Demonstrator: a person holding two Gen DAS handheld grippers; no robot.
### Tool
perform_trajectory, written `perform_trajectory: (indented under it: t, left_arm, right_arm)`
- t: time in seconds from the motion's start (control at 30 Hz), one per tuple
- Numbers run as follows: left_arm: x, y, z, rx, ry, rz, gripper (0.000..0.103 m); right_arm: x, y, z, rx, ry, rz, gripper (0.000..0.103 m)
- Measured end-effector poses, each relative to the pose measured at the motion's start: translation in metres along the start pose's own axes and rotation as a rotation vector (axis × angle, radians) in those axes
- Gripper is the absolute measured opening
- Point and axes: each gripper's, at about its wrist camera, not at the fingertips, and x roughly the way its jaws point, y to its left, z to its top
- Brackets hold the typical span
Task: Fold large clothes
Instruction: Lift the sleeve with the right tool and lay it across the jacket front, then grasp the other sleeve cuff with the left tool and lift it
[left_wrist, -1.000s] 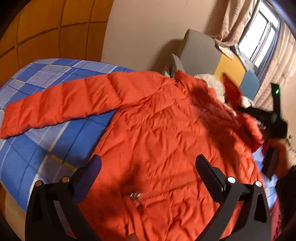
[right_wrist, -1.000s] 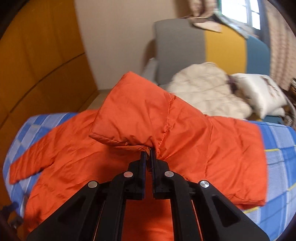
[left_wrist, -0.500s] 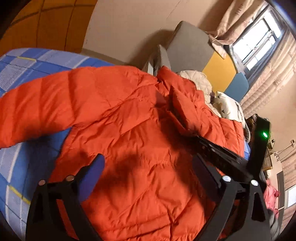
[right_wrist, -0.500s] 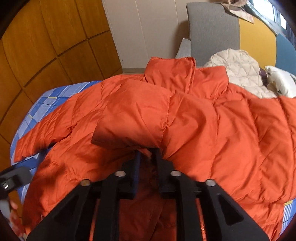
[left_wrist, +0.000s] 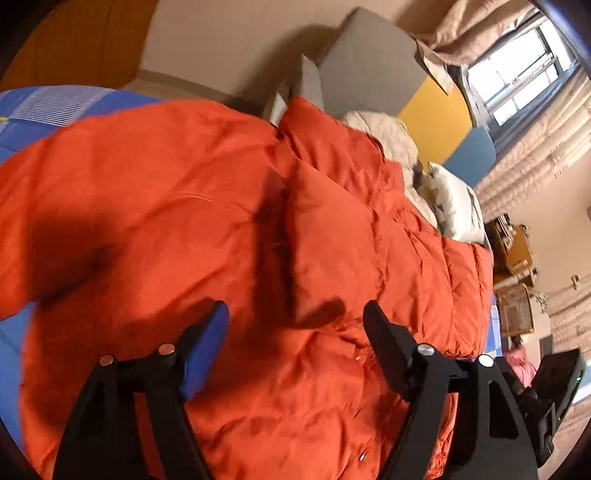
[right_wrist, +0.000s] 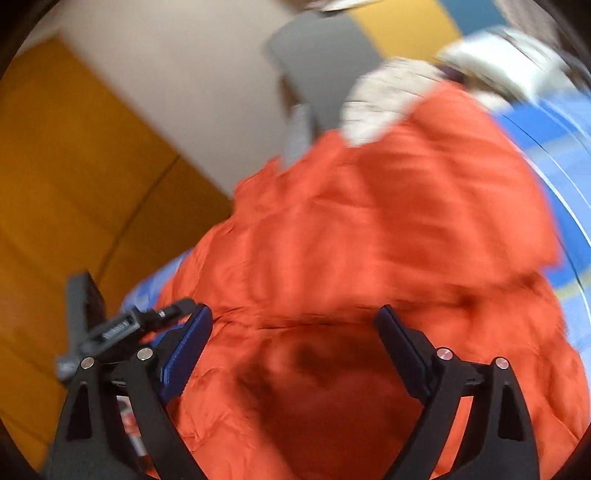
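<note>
A large orange puffer jacket (left_wrist: 207, 221) lies spread on a blue checked bed cover (left_wrist: 51, 107). One sleeve (left_wrist: 328, 243) lies folded across the jacket's body. My left gripper (left_wrist: 295, 325) is open and empty just above the jacket's middle. My right gripper (right_wrist: 293, 332) is open and empty above the jacket (right_wrist: 388, 229); its view is blurred by motion. The left gripper's body (right_wrist: 99, 325) shows at the left of the right wrist view.
A grey, yellow and blue sofa (left_wrist: 373, 62) stands behind the bed with a cream quilted garment (left_wrist: 391, 136) and a white pillow (left_wrist: 458, 206) on it. An orange panelled wall (right_wrist: 66, 184) is at the left. A window with curtains (left_wrist: 517, 66) is at the right.
My right gripper has opened and let go of the sleeve, which now lies across the jacket's body. My left gripper has moved in closer over the jacket.
</note>
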Motion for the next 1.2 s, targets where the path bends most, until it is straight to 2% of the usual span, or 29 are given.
perform_trajectory:
  t: [0.03, 0.1, 0.13, 0.17, 0.2, 0.27, 0.4, 0.53, 0.7, 0.83, 0.93, 1.0, 1.2]
  left_arm:
    - [0.007, -0.003, 0.002, -0.005, 0.007, 0.006, 0.070]
    - [0.016, -0.007, 0.004, -0.007, 0.015, 0.003, 0.056]
    - [0.020, -0.008, 0.006, -0.015, 0.012, 0.009, 0.053]
    - [0.022, -0.008, 0.007, -0.022, 0.013, 0.010, 0.039]
    - [0.023, -0.008, 0.009, -0.025, 0.016, 0.001, 0.016]
    - [0.016, -0.010, 0.011, -0.022, -0.015, -0.021, 0.007]
    - [-0.016, -0.004, 0.011, -0.007, -0.081, -0.014, 0.005]
    - [-0.038, 0.014, 0.010, -0.001, -0.113, 0.052, 0.005]
    - [-0.042, 0.038, 0.011, -0.033, -0.106, 0.143, 0.005]
    - [-0.041, 0.042, 0.011, -0.019, -0.116, 0.164, 0.005]
    - [-0.041, 0.040, 0.012, 0.010, -0.133, 0.188, 0.006]
    - [-0.040, 0.038, 0.009, 0.022, -0.134, 0.203, 0.006]
    - [-0.025, 0.043, 0.002, 0.044, -0.113, 0.274, 0.009]
  right_arm:
    - [-0.007, -0.015, 0.002, 0.059, -0.015, 0.000, 0.090]
    - [-0.015, -0.035, 0.005, 0.135, -0.034, -0.010, 0.090]
    - [-0.016, -0.045, 0.007, 0.168, -0.044, -0.018, 0.090]
    - [-0.017, -0.052, 0.008, 0.203, -0.051, -0.022, 0.090]
    - [-0.016, -0.057, 0.010, 0.227, -0.055, -0.021, 0.090]
    - [-0.016, -0.063, 0.013, 0.245, -0.073, -0.022, 0.090]
    - [-0.012, -0.061, 0.019, 0.239, -0.088, -0.002, 0.090]
    - [-0.005, -0.054, 0.026, 0.228, -0.088, 0.039, 0.090]
    - [-0.001, -0.048, 0.022, 0.181, -0.027, 0.036, 0.090]
    - [-0.014, -0.030, 0.014, 0.085, 0.009, 0.041, 0.090]
    - [-0.019, -0.016, 0.020, 0.017, -0.013, 0.009, 0.090]
    - [-0.011, -0.013, 0.024, -0.012, -0.001, -0.045, 0.090]
    - [0.037, -0.024, 0.018, -0.027, 0.116, -0.218, 0.090]
